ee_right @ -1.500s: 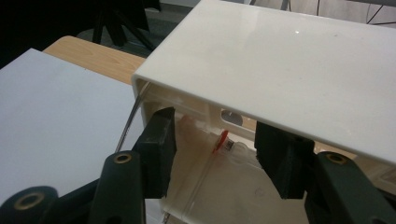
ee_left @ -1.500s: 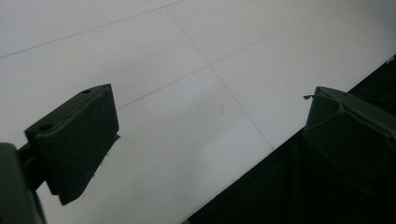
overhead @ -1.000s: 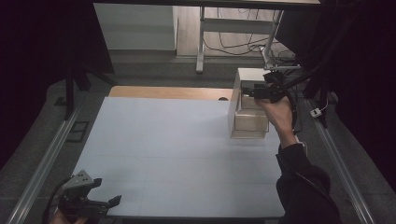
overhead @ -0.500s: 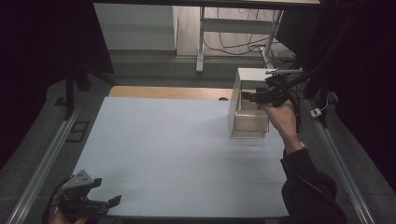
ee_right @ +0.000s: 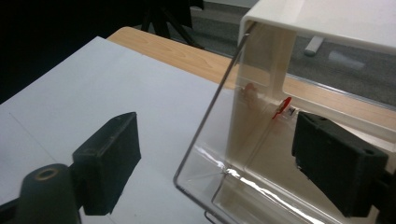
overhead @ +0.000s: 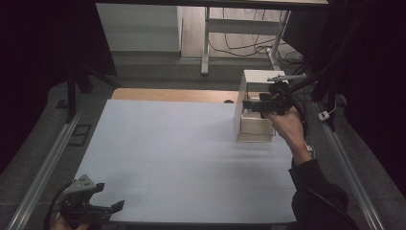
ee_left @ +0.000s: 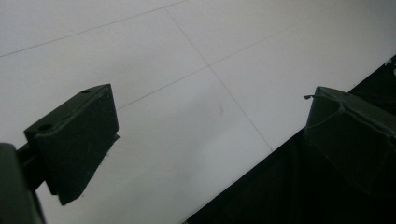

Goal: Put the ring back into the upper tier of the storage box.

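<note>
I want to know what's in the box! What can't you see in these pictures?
- High view: inside of the white box with a clear front, blocked by the right gripper and hand.
- Right gripper view: small red tag, too small to identify.
- High view: left gripper, hand cut off by bottom edge.

Two grippers (overhead: 103,201) (overhead: 249,103), one white box (overhead: 256,103), one table (overhead: 167,143)

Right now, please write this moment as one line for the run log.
left gripper: open, near table corner | right gripper: open, jaws astride clear door of white box | table: white sheet
</note>
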{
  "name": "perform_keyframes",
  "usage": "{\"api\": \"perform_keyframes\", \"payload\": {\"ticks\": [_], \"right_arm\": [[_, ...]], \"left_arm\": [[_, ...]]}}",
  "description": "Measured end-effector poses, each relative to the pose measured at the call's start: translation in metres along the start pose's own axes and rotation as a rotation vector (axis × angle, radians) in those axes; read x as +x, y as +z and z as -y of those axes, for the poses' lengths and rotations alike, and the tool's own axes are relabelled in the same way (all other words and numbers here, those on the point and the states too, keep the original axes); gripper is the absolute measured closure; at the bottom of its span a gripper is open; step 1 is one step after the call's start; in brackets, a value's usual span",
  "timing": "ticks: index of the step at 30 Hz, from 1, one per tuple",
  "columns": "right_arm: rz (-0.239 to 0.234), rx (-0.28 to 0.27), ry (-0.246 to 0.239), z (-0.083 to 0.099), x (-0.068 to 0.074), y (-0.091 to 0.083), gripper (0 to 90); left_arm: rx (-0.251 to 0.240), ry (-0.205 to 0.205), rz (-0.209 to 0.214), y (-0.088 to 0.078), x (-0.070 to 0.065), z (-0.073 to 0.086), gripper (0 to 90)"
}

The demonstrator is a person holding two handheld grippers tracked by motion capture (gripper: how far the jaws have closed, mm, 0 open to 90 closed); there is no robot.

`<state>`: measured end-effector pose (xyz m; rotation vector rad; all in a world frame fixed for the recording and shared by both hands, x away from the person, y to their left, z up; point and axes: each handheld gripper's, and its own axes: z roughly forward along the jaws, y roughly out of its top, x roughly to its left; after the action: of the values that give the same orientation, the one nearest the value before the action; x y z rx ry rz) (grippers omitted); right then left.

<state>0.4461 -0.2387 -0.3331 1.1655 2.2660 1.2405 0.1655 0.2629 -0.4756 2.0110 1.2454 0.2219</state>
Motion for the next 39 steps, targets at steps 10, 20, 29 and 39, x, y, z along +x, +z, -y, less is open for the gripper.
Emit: {"api": "perform_keyframes", "payload": {"ticks": [10, 20, 29, 39], "right_arm": [[-0.026, -0.002, -0.012, 0.006, 0.011, -0.007, 6.7], [-0.069, -0.02, -0.046, 0.013, 0.024, -0.015, 1.0], [-0.078, -0.044, -0.081, 0.023, 0.037, -0.019, 0.0], [-0.098, -0.047, -0.098, 0.038, 0.048, -0.021, 0.0]], "left_arm": [[-0.004, 0.0, 0.004, -0.001, 0.001, 0.0, 3.0], [-0.006, -0.001, 0.006, -0.001, 0.001, 0.0, 3.0], [-0.005, -0.002, 0.004, 0.0, 0.001, 0.0, 3.0], [-0.004, -0.004, 0.004, 0.0, 0.001, 0.0, 3.0]]}}
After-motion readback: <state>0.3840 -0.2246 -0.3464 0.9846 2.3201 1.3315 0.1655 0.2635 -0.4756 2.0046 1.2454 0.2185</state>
